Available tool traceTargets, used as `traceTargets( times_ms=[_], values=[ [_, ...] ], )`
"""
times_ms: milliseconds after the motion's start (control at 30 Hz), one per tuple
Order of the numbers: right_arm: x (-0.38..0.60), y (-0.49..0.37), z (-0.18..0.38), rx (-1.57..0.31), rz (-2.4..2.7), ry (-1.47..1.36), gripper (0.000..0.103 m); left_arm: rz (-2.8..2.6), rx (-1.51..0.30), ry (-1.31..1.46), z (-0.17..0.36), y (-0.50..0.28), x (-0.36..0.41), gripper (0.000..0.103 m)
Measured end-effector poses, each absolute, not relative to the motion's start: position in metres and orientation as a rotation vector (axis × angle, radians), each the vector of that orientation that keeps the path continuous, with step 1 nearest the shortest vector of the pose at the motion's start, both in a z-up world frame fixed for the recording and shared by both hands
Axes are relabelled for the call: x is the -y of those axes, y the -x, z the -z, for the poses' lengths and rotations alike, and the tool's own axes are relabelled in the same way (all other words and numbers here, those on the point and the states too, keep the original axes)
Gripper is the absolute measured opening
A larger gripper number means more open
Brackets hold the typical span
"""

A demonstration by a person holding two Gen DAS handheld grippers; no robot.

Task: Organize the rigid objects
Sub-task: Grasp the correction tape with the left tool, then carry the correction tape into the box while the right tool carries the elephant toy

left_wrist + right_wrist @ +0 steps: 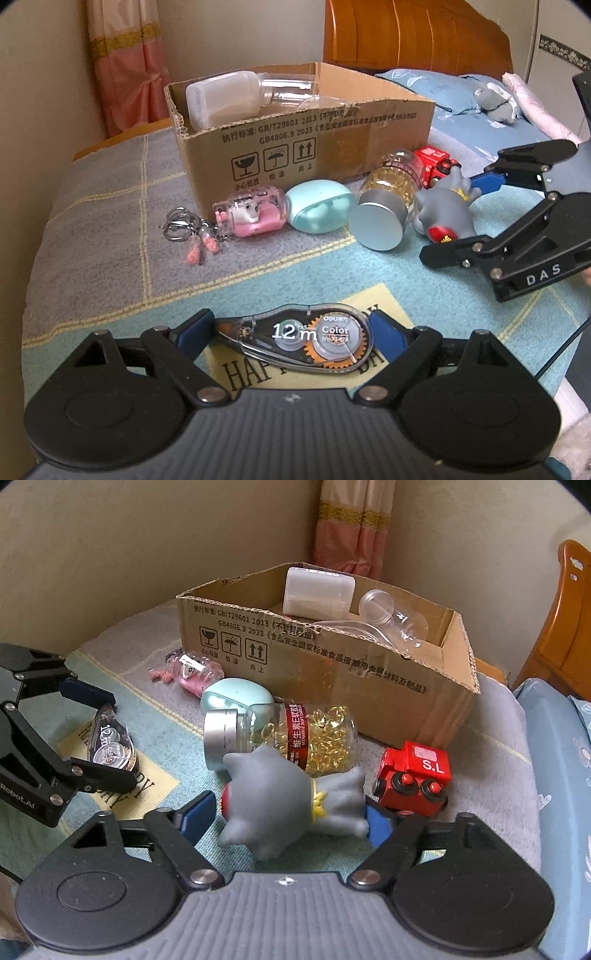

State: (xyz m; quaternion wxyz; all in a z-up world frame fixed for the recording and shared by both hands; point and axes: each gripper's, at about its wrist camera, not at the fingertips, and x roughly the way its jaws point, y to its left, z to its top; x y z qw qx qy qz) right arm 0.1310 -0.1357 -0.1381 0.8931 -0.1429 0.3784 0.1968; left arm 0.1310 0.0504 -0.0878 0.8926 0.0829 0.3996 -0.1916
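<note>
Grey toy (pixel 295 805) lies between right gripper (pixel 288 818) fingers

Left tool (pixel 293 332) angled downward, jaws spread with blue pads either side of a tape dispenser, right tool (pixel 286 812) angled downward, jaws around a grey figurine.

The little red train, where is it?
In the right wrist view the red train sits right of centre on the blanket, beside the grey toy, in front of the cardboard box.
</note>
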Motion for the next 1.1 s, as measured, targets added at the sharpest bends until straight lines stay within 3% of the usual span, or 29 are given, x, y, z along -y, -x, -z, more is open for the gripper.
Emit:
traceTargets(
  times_ms=[633,1100],
  values=[
    [0.161,-0.119,0.081,-0.77,-0.436,0.242,0.077,0.425,-0.797,-0.296,0.026,-0.126,-0.044,0.089],
    [0.173,-0.185,0.026,-0.66,-0.396,0.254,0.077,0.435,-0.705,-0.285,-0.022,-0.176,-0.035,0.089]
  ],
)
